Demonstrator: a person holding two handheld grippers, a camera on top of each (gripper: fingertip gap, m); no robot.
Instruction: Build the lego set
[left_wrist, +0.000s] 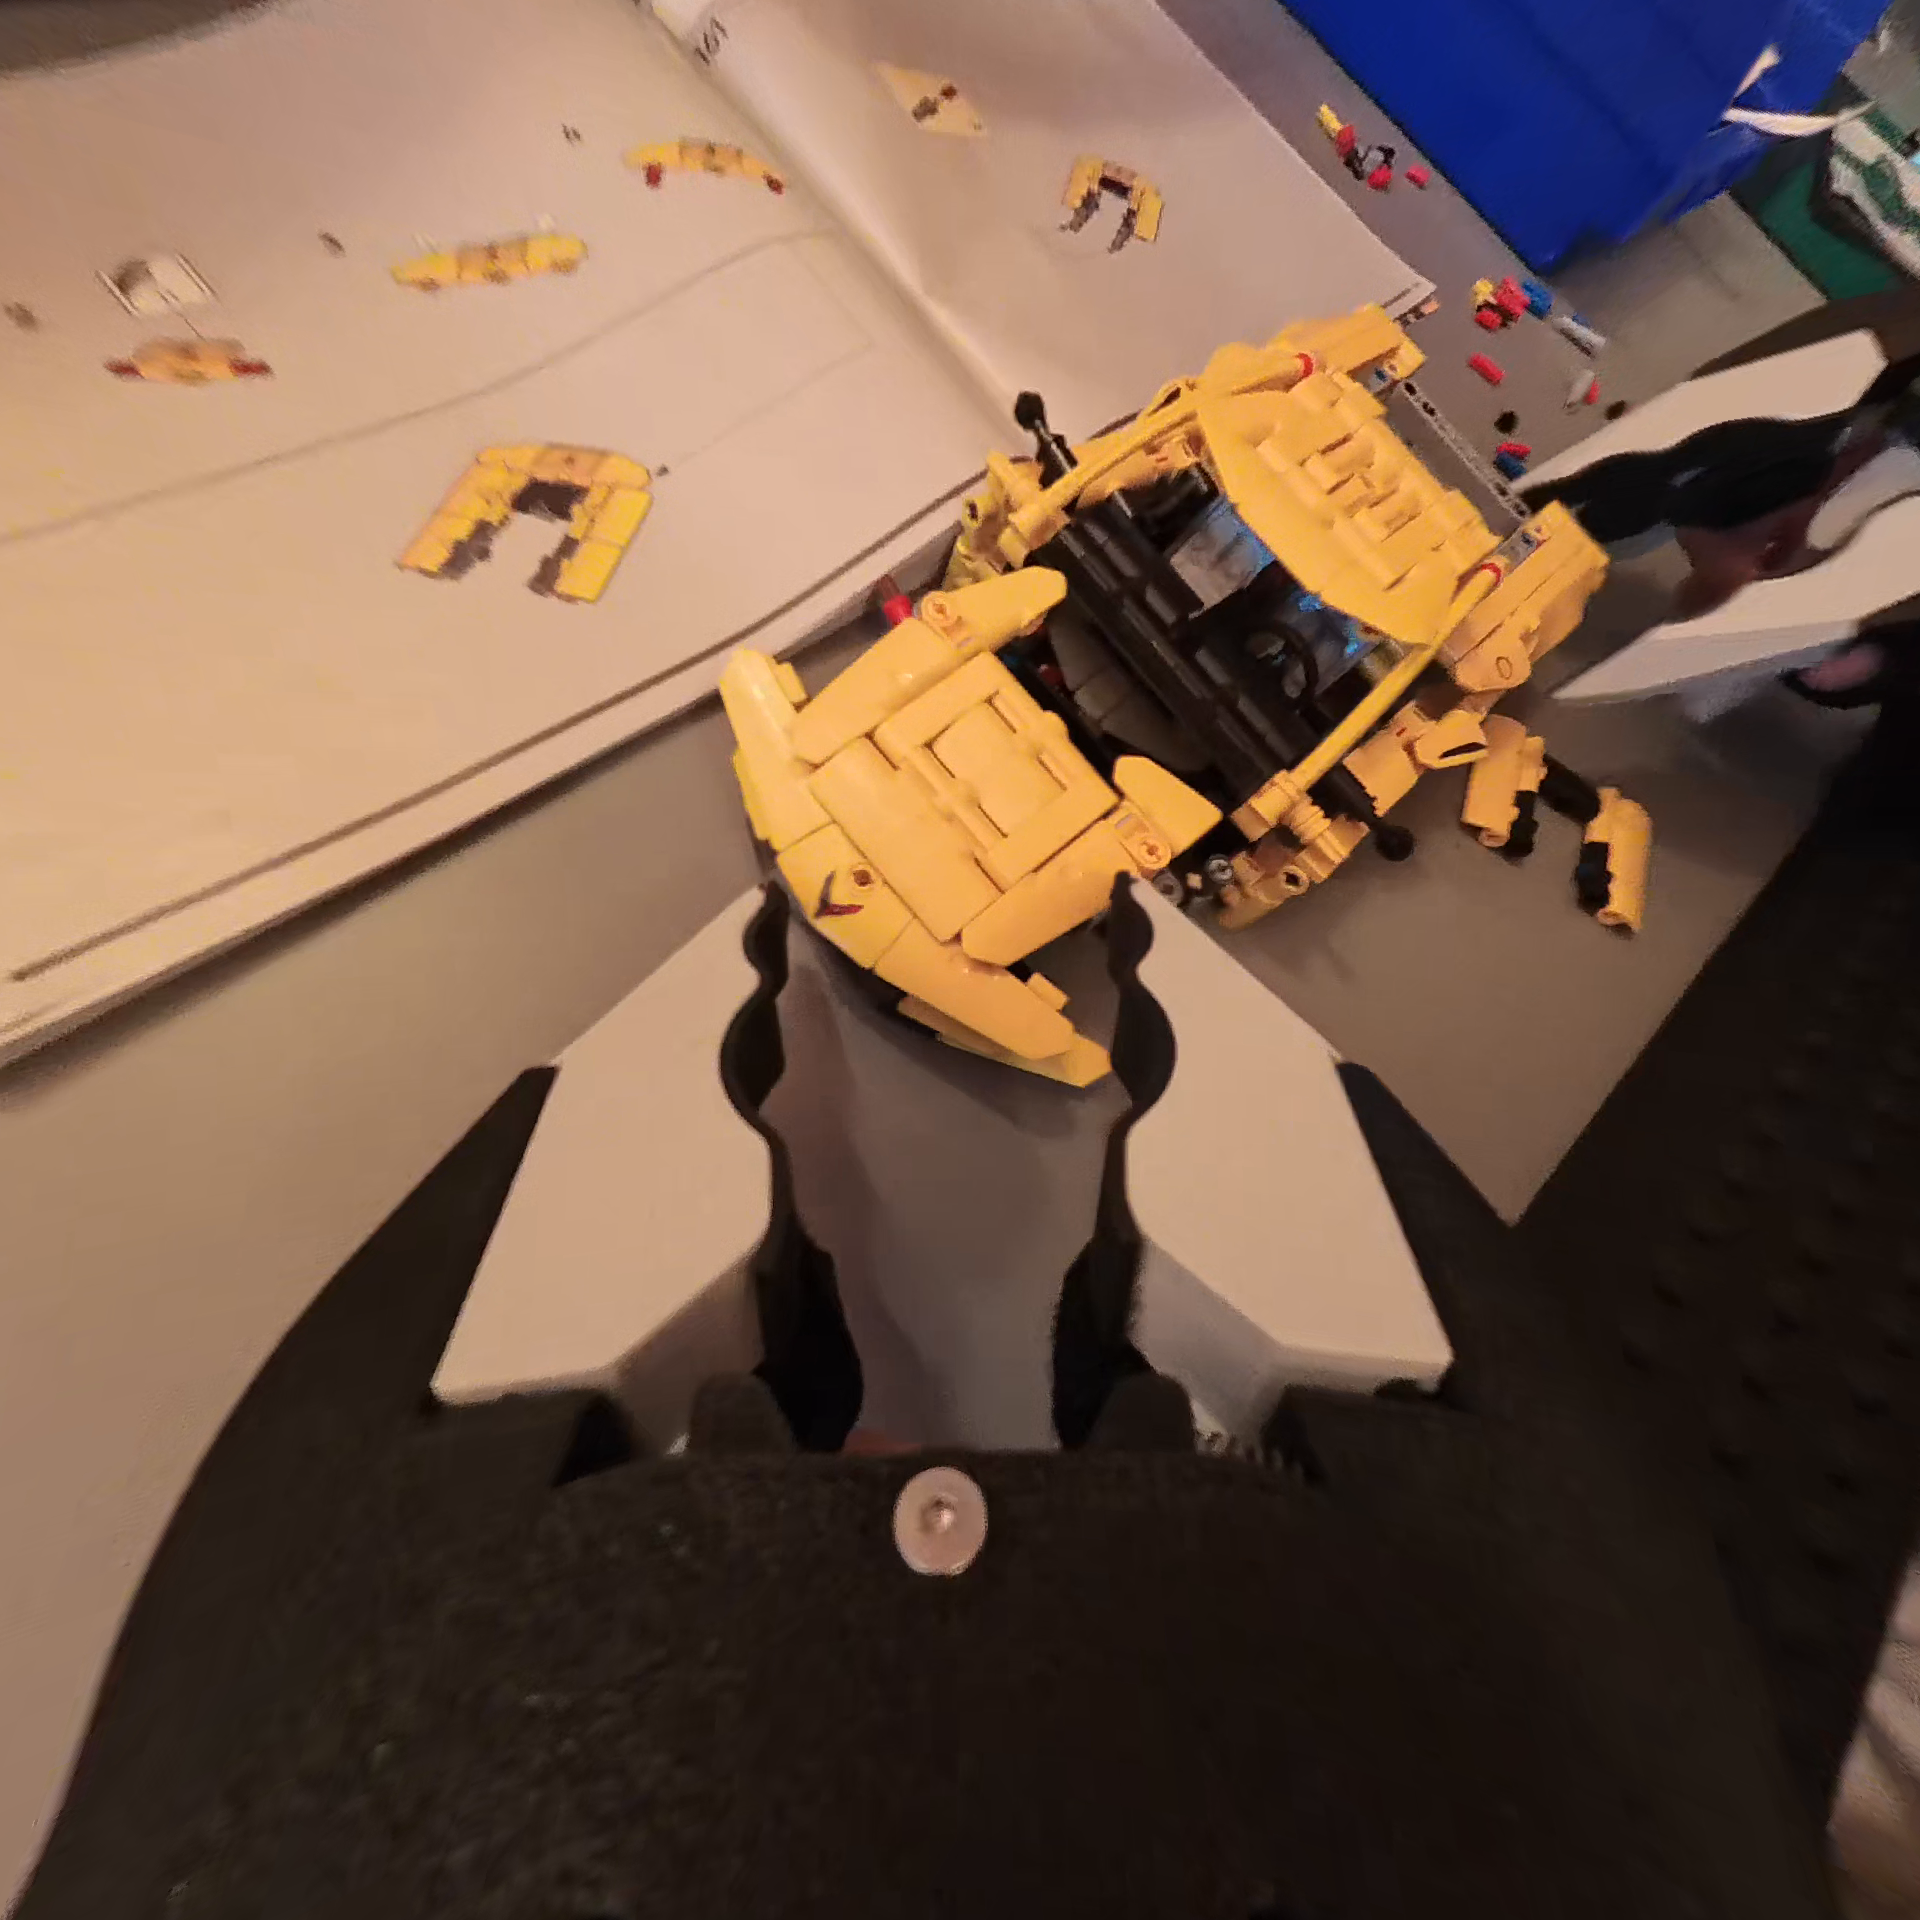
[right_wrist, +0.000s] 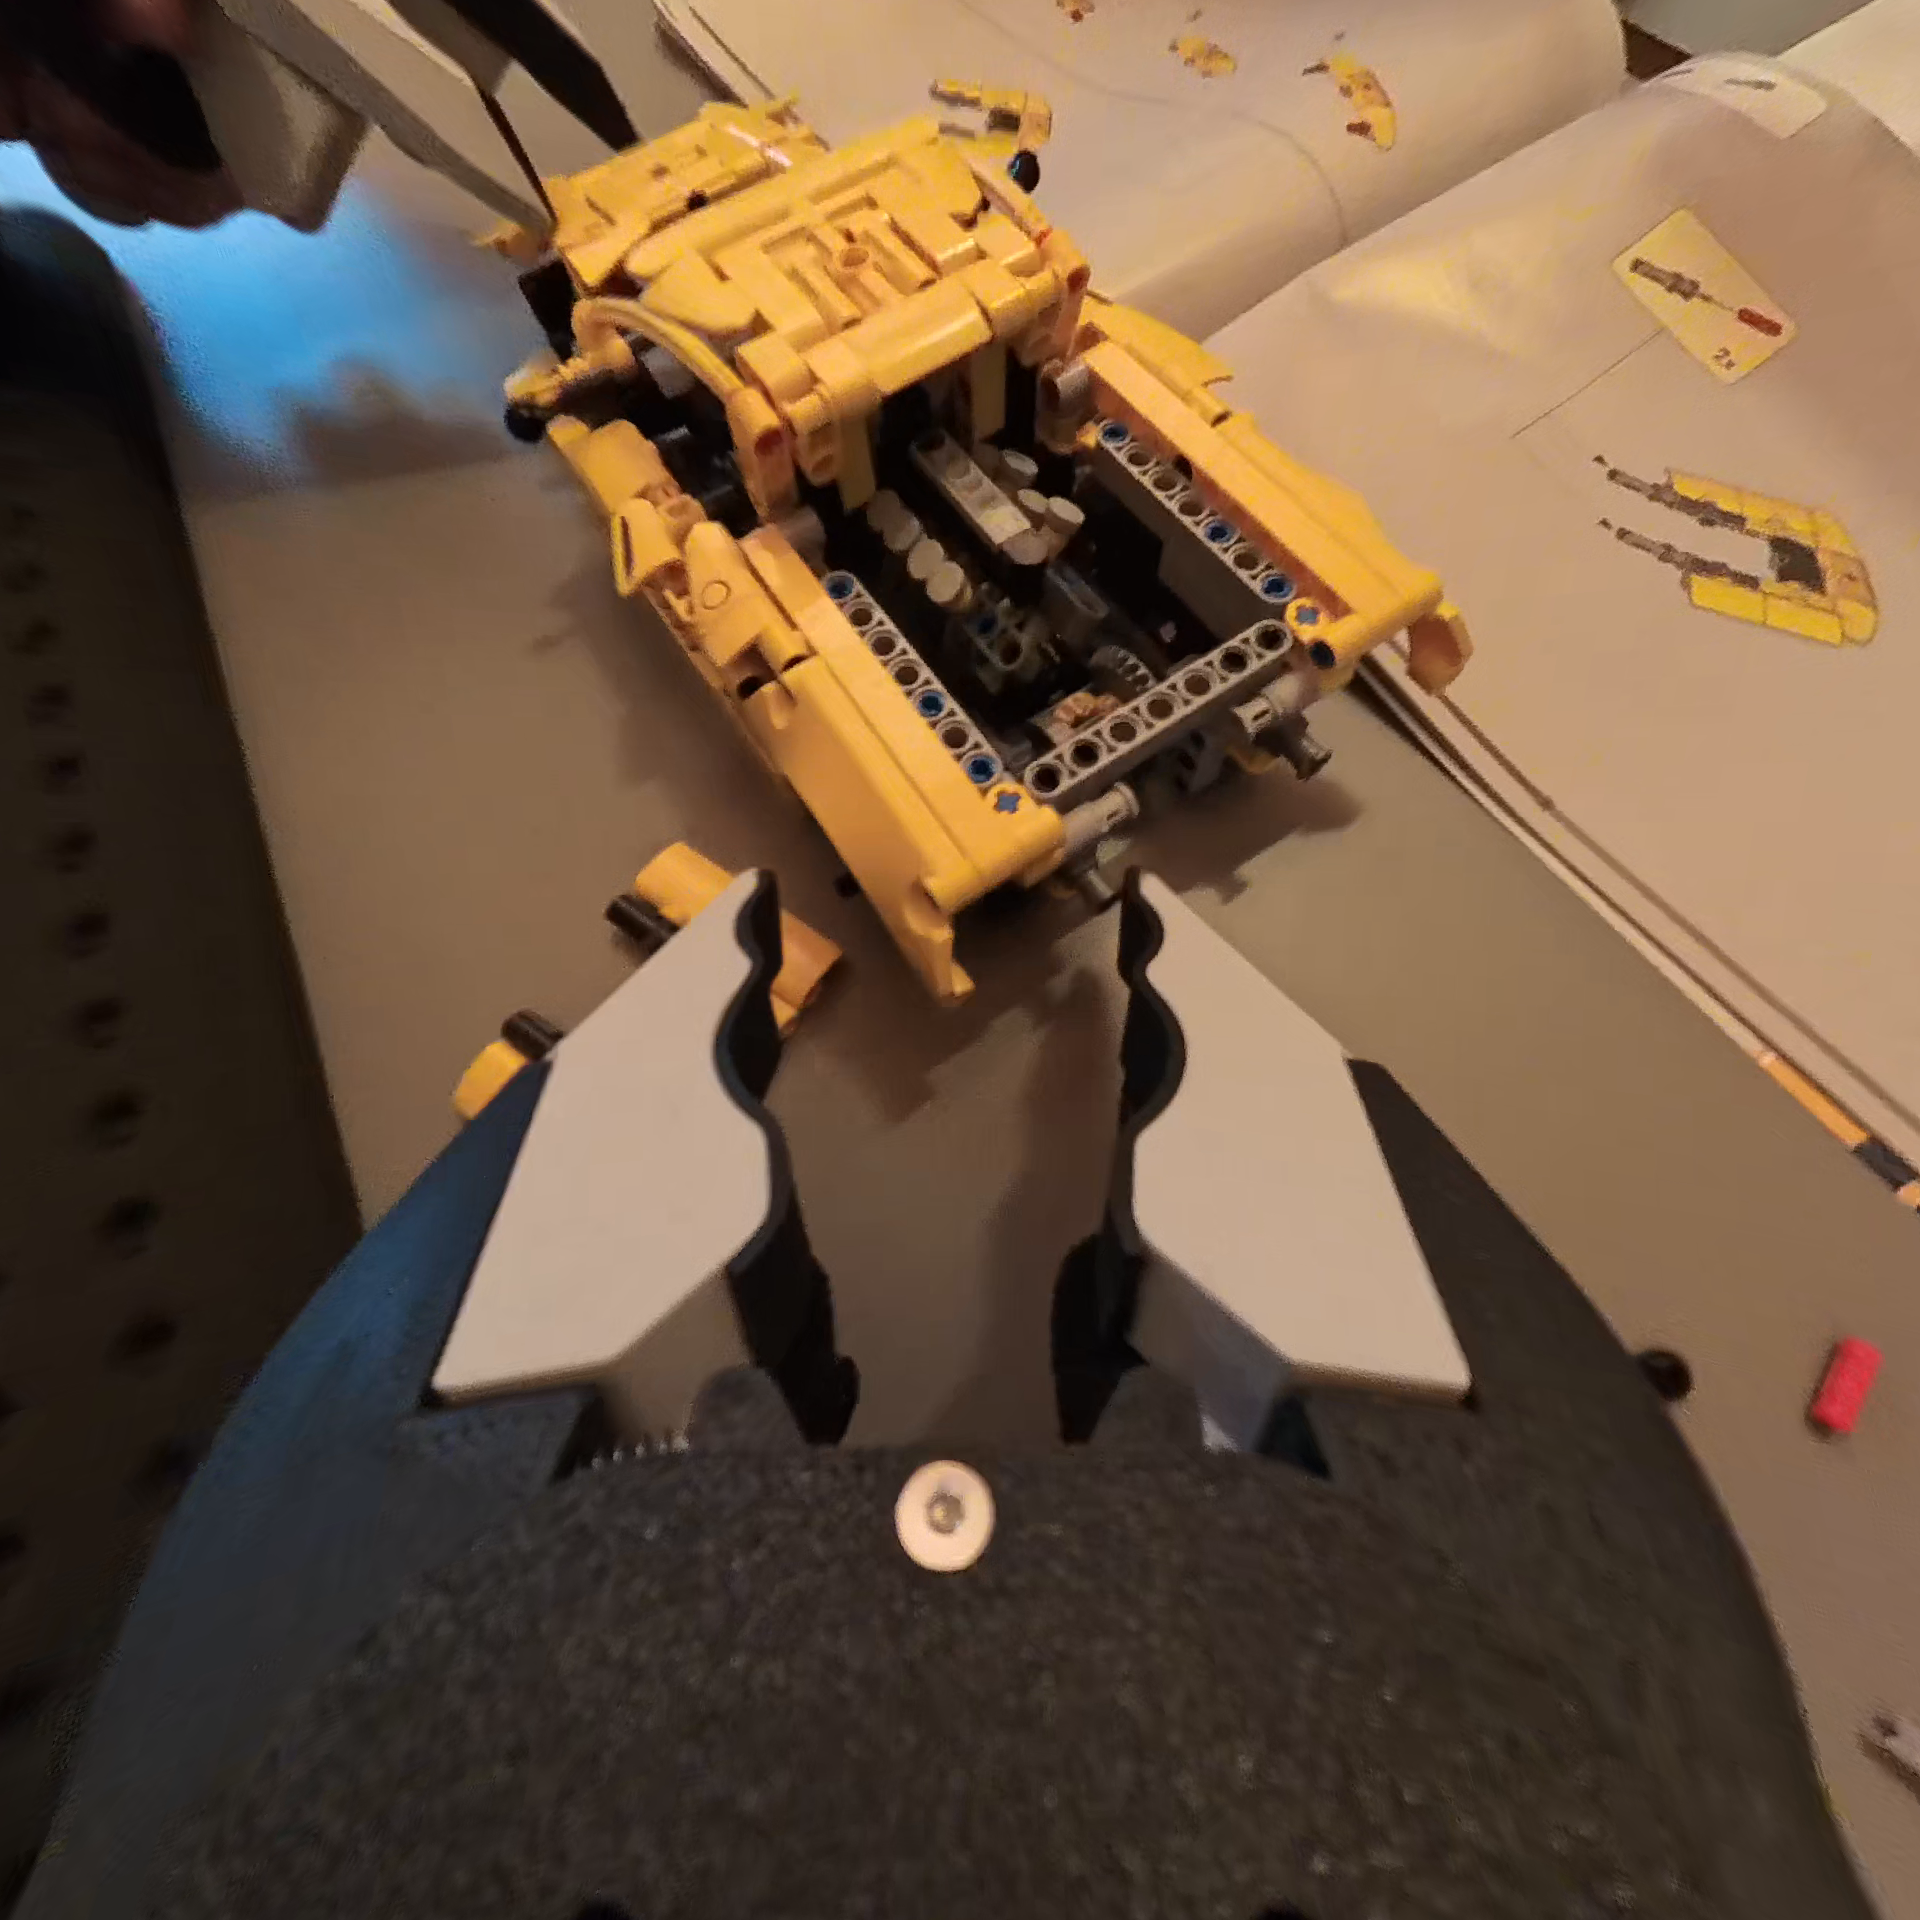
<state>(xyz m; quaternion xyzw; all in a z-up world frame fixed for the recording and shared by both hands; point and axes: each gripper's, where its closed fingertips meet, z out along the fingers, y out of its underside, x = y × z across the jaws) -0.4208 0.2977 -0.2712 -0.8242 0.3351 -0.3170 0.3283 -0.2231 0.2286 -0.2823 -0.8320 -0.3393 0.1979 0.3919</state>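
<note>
The yellow lego car (left_wrist: 1143, 665) rests on the grey table, partly on the open instruction booklet (left_wrist: 416, 675). My left gripper (left_wrist: 945, 899) is open, and the car's yellow nose lies between its fingertips, close to both pads. In the right wrist view the car (right_wrist: 935, 540) shows its open rear frame with grey beams and the engine inside. My right gripper (right_wrist: 945, 894) is open and empty, just behind the car's rear corner. A loose yellow piece with black pins (right_wrist: 675, 883) lies partly under its left finger. The right gripper's white fingers (left_wrist: 1714, 416) show beyond the car's rear.
Two more loose yellow panels (left_wrist: 1610, 852) lie beside the car. Small red, blue and yellow parts (left_wrist: 1507, 301) are scattered near a blue bin (left_wrist: 1558, 104). A red pin (right_wrist: 1844, 1392) lies at the right. A dark perforated mat (right_wrist: 83, 831) borders the table. My right gripper's tips are some 15 cm from the red pin (right_wrist: 1844, 1392). Seen from the left wrist view (left_wrist: 1490, 376) as well.
</note>
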